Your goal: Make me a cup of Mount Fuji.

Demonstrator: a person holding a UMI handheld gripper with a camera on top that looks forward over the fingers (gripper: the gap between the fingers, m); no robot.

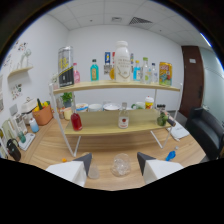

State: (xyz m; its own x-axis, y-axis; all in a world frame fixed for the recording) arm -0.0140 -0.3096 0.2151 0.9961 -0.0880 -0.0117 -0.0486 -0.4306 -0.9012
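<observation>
From the gripper view, a clear glass (120, 164) stands upright on the wooden table (105, 150), its long axis vertical and its mouth facing up. It sits between the two fingers, with a gap on either side. The gripper (114, 161) is held level and low over the table, facing a two-tier shelf (117, 86) straight ahead; its jaws are wide apart and grip nothing. A second, smaller clear cup (93, 171) stands just beside the left finger (84, 162).

Beyond the fingers, the lower tier carries a red bottle (76, 120) and a small clear bottle (123, 117), both upright. The upper tier holds a row of upright bottles, among them a tall white bottle (122, 60).
</observation>
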